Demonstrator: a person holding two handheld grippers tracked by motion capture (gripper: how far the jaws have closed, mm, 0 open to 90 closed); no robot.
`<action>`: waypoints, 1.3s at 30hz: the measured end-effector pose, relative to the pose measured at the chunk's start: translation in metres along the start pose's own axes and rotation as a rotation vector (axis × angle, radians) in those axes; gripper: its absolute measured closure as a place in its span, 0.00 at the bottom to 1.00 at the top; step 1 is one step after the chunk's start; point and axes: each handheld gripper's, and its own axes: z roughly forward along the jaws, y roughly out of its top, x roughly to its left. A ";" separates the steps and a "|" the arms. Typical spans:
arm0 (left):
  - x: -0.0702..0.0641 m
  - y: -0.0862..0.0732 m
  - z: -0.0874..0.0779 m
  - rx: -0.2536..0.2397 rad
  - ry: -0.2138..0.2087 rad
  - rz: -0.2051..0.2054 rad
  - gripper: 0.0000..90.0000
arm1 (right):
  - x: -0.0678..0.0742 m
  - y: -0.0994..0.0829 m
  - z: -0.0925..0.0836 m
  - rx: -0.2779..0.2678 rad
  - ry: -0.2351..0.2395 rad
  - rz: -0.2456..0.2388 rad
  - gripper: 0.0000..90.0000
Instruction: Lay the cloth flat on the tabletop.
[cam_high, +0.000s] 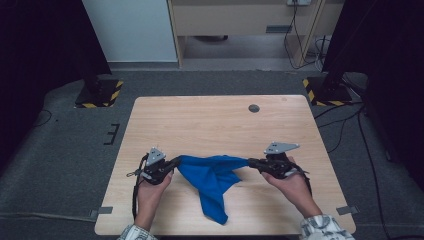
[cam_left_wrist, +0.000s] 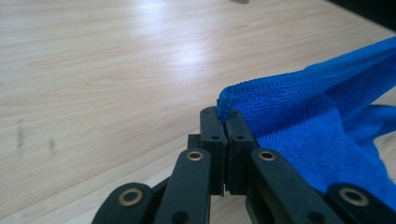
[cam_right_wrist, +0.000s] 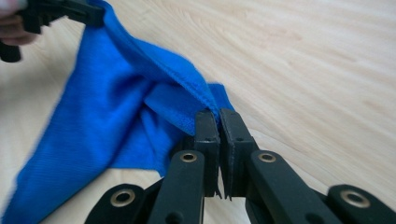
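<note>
A blue microfibre cloth hangs stretched between the two tongs over the near half of the pale wooden surface. The left tongs sit at about nine o'clock from the cloth's middle, and the right tongs at about three o'clock.

In the left gripper view the left tongs are pressed together on a hemmed corner of the cloth, which runs away from them toward two o'clock. In the right gripper view the right tongs are likewise clamped on a bunched edge of the cloth, with the fabric trailing off toward ten o'clock, where the other tongs hold its far corner.

The relation that counts is the held upper edge. It runs almost straight from nine to three o'clock across the surface, fairly taut between the two grips. The rest of the cloth sags below it, and its loose tail drops toward six o'clock, with the tip resting on the wood close to the near edge.

Both hands are equally close to the cloth, each already at its own corner. Judging from this, any spreading or laying flat depends on keeping that edge taut while the hanging tail is drawn out along the six-to-twelve line.
</note>
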 end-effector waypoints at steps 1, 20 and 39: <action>-0.008 0.004 0.002 0.001 -0.012 0.031 0.98 | 0.002 0.003 -0.013 -0.006 -0.008 -0.007 0.96; 0.028 -0.008 0.021 0.134 0.048 -0.014 0.98 | -0.028 0.001 0.069 0.197 -0.080 0.095 0.90; 0.022 -0.007 0.019 0.117 0.050 0.002 0.98 | -0.028 -0.021 0.039 0.023 -0.101 0.098 0.29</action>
